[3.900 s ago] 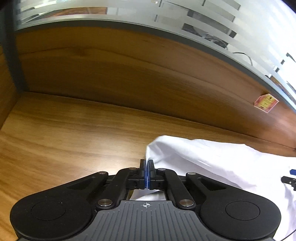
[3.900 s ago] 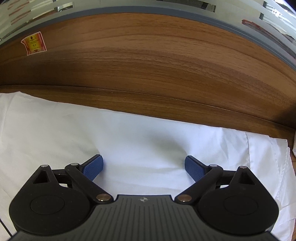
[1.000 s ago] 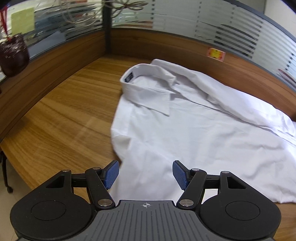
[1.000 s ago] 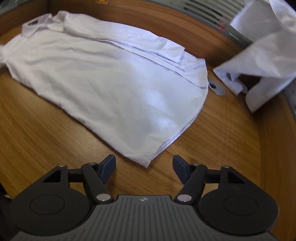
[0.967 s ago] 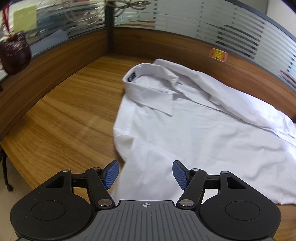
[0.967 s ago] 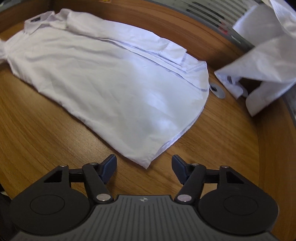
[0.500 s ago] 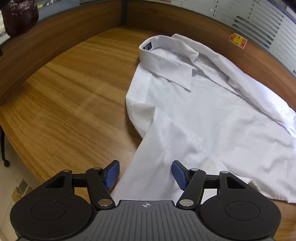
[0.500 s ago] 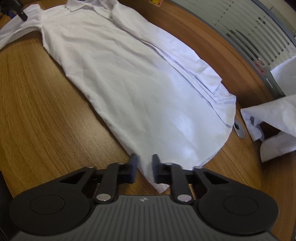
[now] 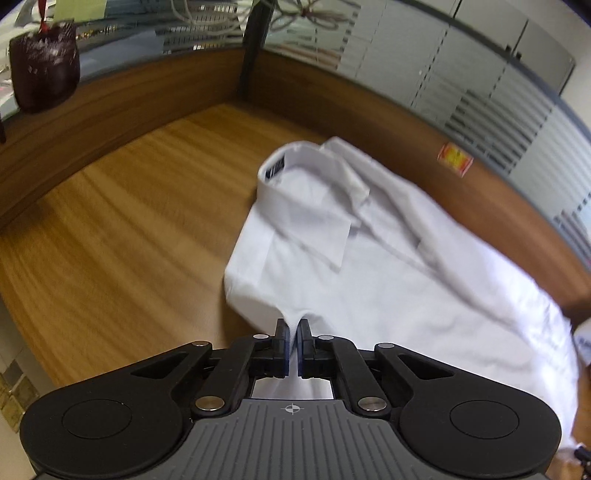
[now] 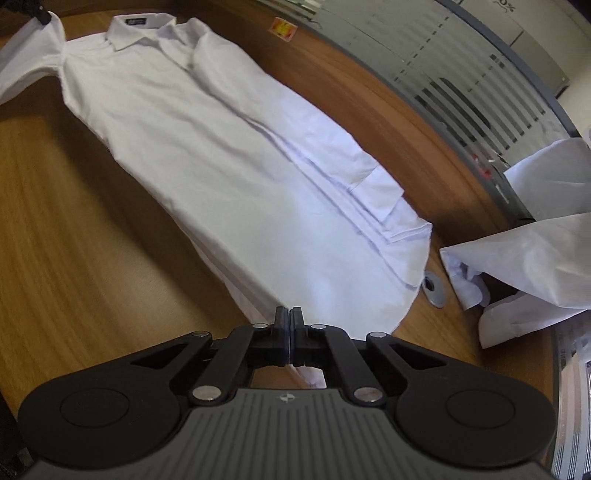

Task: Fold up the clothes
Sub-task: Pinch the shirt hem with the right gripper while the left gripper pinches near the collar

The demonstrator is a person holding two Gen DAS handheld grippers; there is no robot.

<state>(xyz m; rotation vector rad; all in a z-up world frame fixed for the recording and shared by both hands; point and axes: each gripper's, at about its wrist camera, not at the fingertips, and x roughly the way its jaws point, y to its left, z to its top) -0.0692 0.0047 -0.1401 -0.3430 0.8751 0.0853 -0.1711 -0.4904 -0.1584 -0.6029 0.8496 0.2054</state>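
- Left wrist view: left gripper is closed, with white cloth pinched between its blue pads. The cloth is the near sleeve of the shirt, rising in a small peak into the jaws.
- Shirt lies on the desk, ahead and to the right of this gripper. Collar is far and slightly left; the body runs off to the right.
- A second fold line shows along the far edge of the body, so the far side looks already laid inward. View is motion-blurred; the details are soft.
- Right wrist view: right gripper is closed on the near hem corner of the shirt; a bit of white cloth shows under the jaws.
- Long axis of the shirt runs from the hem at this gripper up to the collar at far left. The cuff of the folded far sleeve lies on the body near the hem.
- A heap of other white cloth sits to the right, apart from the shirt; a grommet lies between them.
- Judgement: both grippers hold the same near long edge, left at the sleeve end, right at the hem end. The coming move turns on carrying that edge away, across the long axis, toward the far side.
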